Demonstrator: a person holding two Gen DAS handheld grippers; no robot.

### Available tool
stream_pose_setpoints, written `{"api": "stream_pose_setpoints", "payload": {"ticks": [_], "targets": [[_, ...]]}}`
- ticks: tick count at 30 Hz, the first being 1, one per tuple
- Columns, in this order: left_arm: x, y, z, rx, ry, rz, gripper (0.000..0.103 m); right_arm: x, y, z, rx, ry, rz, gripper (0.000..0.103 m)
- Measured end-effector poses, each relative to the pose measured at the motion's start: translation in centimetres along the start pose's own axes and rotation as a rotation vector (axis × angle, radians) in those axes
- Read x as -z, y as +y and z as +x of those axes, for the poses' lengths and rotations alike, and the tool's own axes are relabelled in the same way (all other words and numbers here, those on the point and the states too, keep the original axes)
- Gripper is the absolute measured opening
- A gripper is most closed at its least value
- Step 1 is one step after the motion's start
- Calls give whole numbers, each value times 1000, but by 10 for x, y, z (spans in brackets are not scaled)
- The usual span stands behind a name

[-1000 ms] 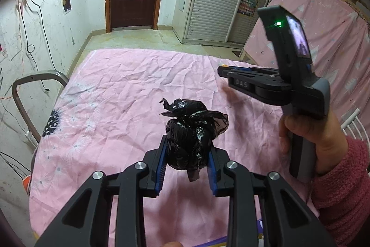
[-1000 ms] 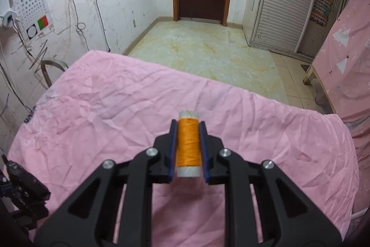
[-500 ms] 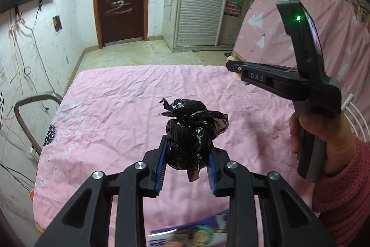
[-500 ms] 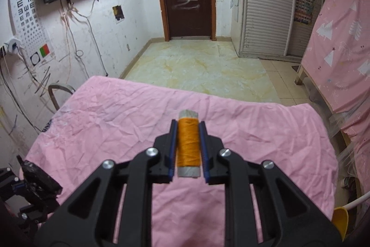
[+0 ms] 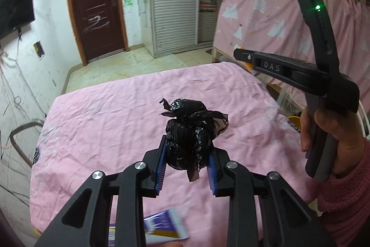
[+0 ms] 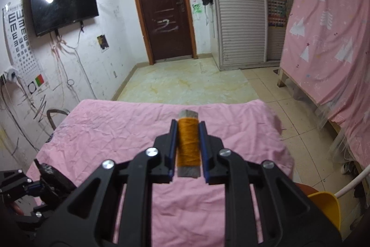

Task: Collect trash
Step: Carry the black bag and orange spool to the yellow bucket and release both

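Both claws have lifted higher off the pink bed [image 5: 115, 122] below them (a carry, I judge). The left gripper [image 5: 186, 162] stays clamped on the black bag [image 5: 188, 142], the right gripper [image 6: 187, 149] on the orange thread spool [image 6: 187, 145]

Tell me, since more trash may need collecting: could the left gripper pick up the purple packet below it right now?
Probably not: the left gripper is shut on a black bag, so the purple packet stays out of reach.

"DAS" on right claw [image 5: 272, 66]; "E" rows on eye chart [image 6: 17, 34]
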State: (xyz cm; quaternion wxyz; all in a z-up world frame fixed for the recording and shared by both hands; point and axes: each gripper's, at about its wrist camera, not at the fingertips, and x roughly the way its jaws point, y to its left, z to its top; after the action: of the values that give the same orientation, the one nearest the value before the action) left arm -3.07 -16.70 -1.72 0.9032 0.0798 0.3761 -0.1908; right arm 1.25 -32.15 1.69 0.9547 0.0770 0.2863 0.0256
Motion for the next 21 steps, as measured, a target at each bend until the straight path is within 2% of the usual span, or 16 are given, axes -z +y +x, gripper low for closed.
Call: {"api": "stream_pose_setpoints", "payload": {"ticks": [12,21], "targets": [[-10,-91,12,63,15,153,20,24,-95,-62,96,-76,133,17],[-14,-162,29,194,48,233,20,57,-163,-102,188,-97,228,17]]}}
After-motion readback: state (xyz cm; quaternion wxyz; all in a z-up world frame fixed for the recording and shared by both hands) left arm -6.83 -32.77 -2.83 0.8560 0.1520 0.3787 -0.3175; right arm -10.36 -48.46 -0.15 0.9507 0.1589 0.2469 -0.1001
